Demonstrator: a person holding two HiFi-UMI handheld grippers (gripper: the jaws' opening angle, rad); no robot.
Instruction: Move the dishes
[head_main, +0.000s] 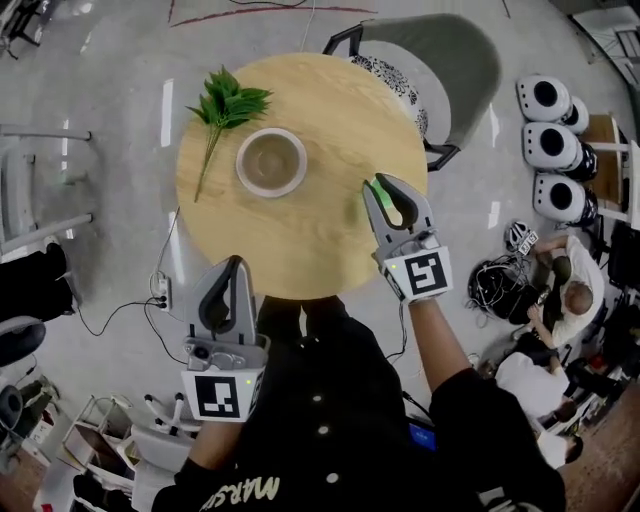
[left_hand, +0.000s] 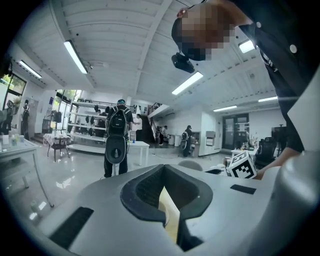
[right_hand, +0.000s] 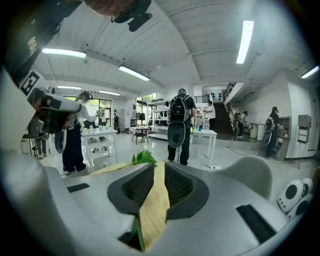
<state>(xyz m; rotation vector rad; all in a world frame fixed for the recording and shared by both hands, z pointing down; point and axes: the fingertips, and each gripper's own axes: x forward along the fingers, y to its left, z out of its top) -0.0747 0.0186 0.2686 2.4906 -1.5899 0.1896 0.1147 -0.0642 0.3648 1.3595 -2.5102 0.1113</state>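
Hovering R gripper (head_main: 388, 190) over table (head_main: 330, 120), fingers closed, bowl (head_main: 271, 161) beside leaves (head_main: 232, 102)

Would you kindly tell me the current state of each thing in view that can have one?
Left tool: jaws together, holding nothing, held short of the table.
Right tool: jaws together, holding nothing, above the table's right side.
Bowl: upright on the table, untouched.
Leafy sprig: lying flat, left of the bowl.
Chair: unoccupied, at the table's far side.
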